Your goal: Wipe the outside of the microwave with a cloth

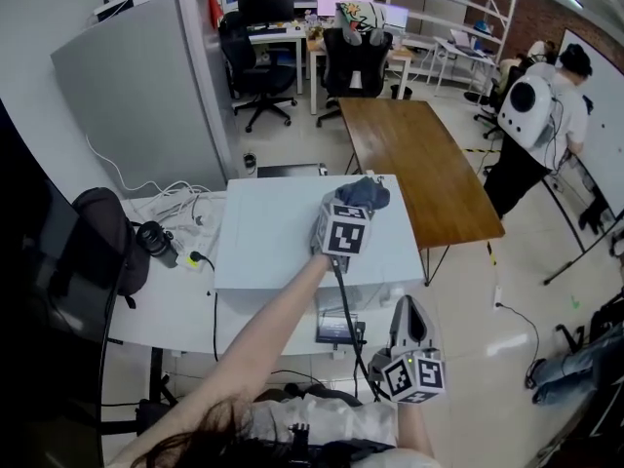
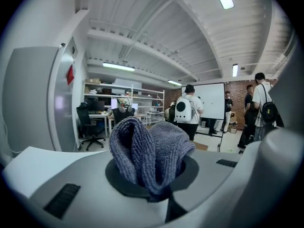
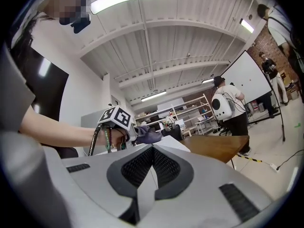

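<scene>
We count two grippers, one cloth, one microwave. The left gripper [image 1: 349, 213] has its fingers clamped on the bunched blue-grey cloth [image 1: 367, 194], which sits over the far right corner of the microwave's [image 1: 273, 232] white top, at about 1 o'clock on that top. We cannot tell whether the cloth touches the top. The right gripper [image 1: 406, 310] hangs at 5 o'clock from the microwave, its fingers pressed together on nothing.

The microwave stands on a white table [image 1: 161, 305] with a black bag [image 1: 102, 237] at 9 o'clock. A grey cabinet [image 1: 136, 86] rises at 10 o'clock, one wooden table [image 1: 419, 164] lies at 1 o'clock, and two office chairs [image 1: 255, 66] stand at 12 o'clock.

The head view shows one person with a white backpack [image 1: 531, 115]. The left gripper view shows several people by a whiteboard [image 2: 212, 101]. Only the gripper views show the white ribbed ceiling and its strip lights.
</scene>
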`<action>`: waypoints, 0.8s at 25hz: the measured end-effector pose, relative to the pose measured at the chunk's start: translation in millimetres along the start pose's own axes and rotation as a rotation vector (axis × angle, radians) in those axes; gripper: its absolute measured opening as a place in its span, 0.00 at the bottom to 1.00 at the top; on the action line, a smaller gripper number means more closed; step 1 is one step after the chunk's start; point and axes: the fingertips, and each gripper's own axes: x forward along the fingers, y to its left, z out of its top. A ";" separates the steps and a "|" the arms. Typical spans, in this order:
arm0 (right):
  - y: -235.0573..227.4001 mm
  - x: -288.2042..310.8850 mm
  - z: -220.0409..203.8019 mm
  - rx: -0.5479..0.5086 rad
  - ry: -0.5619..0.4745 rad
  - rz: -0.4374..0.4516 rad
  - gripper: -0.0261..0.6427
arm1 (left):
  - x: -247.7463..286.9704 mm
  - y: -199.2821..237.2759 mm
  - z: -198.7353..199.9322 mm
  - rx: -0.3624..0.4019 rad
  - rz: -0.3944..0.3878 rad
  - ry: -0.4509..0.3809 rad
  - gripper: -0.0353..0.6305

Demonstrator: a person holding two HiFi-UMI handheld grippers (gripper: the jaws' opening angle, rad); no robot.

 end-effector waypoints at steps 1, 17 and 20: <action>4.8 2.1 -1.1 -0.001 0.005 0.013 0.06 | -9.3 15.1 -1.5 -0.002 0.029 -0.003 0.12; 91.1 35.7 -32.0 -0.002 0.080 0.248 0.06 | -212.4 261.3 -30.0 -0.037 0.630 -0.087 0.12; 96.8 36.9 -32.5 -0.004 0.078 0.260 0.06 | -225.8 256.6 -27.7 -0.045 0.618 -0.110 0.12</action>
